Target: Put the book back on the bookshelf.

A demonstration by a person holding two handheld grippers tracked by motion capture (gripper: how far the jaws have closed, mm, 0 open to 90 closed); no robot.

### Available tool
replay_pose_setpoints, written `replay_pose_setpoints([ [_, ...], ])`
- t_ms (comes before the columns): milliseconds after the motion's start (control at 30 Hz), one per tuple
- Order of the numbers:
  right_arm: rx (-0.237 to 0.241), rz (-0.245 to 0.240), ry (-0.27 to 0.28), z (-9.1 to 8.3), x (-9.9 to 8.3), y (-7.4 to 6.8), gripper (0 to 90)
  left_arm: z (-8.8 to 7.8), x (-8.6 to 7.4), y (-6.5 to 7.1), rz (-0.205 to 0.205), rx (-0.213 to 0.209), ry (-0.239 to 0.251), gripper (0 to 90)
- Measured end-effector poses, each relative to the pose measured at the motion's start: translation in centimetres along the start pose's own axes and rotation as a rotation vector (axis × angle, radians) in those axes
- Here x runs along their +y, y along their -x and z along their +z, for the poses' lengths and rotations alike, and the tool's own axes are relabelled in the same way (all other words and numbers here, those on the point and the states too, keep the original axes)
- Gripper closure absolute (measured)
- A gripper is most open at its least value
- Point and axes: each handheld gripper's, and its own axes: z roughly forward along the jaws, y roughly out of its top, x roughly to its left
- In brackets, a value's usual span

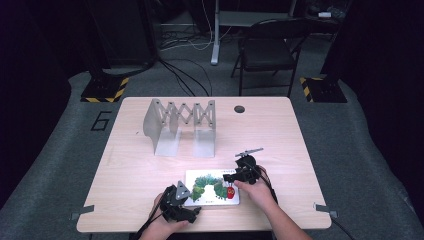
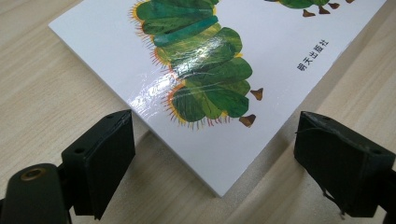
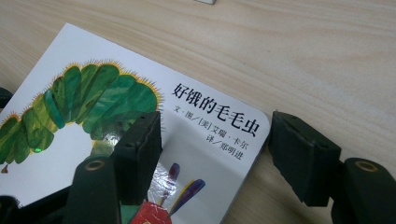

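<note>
A white picture book [image 1: 212, 187] with a green caterpillar on its cover lies flat near the table's front edge. My left gripper [image 1: 192, 211] sits at the book's near left corner. In the left gripper view the jaws [image 2: 215, 163] stand wide open on either side of that corner of the book [image 2: 261, 70], clear of it. My right gripper [image 1: 231, 177] is at the book's right end. In the right gripper view its left jaw hovers over the cover [image 3: 196, 140] and its right jaw stands on the table just beside the rounded corner; the right gripper [image 3: 215, 144] is open.
A grey folding rack [image 1: 180, 125] with scissor-like bars stands upright on the far half of the wooden table [image 1: 140, 165]. A dark round hole [image 1: 239, 109] is near the far edge. A black folding chair [image 1: 267, 50] stands beyond the table.
</note>
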Motion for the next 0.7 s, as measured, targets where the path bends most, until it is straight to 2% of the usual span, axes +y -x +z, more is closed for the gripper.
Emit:
replay_pose_setpoints([
  [100,-0.005,0.014,0.003,0.2,0.2,0.0,33.8,0.0,0.0,0.0,-0.001,0.003,0.000,12.4],
  [133,-0.008,0.020,-0.004,0.2,0.4,-0.2,32.1,0.0,0.0,0.1,-0.004,0.003,0.001,12.3],
  [233,-0.047,-0.017,-0.048,0.5,0.9,-0.8,31.9,0.0,0.0,0.1,-0.005,0.006,-0.005,12.2],
  [333,-0.060,0.004,-0.068,0.6,1.4,-1.0,32.8,0.0,-0.1,0.2,-0.012,0.013,0.003,12.2],
  [433,-0.057,0.019,-0.076,0.6,1.6,-0.9,34.2,0.0,-0.1,0.2,-0.015,0.013,0.005,12.3],
  [533,-0.042,0.064,-0.076,0.4,1.6,-0.8,34.6,0.0,-0.1,0.2,-0.014,0.014,0.004,12.2],
  [700,-0.040,0.057,-0.062,0.0,1.3,-0.9,34.7,0.0,-0.1,0.3,-0.009,0.013,0.000,10.1],
])
